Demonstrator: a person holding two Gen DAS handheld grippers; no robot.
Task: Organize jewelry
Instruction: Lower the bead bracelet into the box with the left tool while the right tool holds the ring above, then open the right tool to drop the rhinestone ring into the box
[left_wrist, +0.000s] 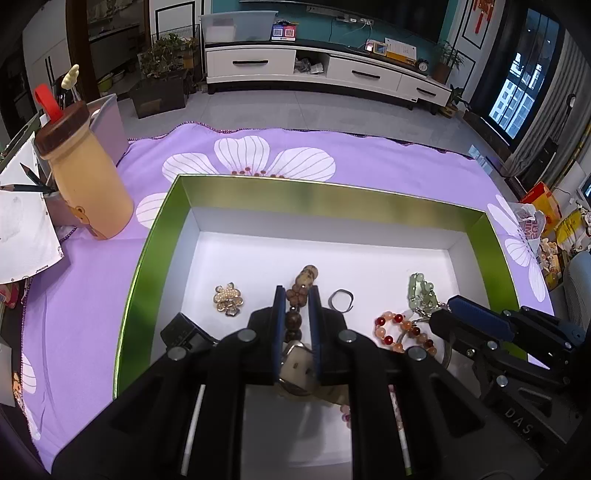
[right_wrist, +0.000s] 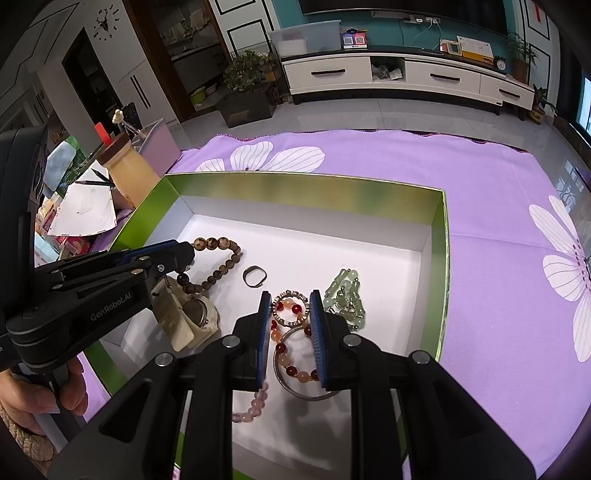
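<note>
One purple floral tablecloth (left_wrist: 92, 295), tiled floor (left_wrist: 295, 107)

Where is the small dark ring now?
The ring lies on the white floor of the box, near the middle, between the brown bead bracelet on its left and the green beads on its right.

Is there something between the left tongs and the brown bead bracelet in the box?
Nothing visible. The brown bead bracelet already lies between the fingers of the left tongs, inside the green box; the ring lies beside.
</note>
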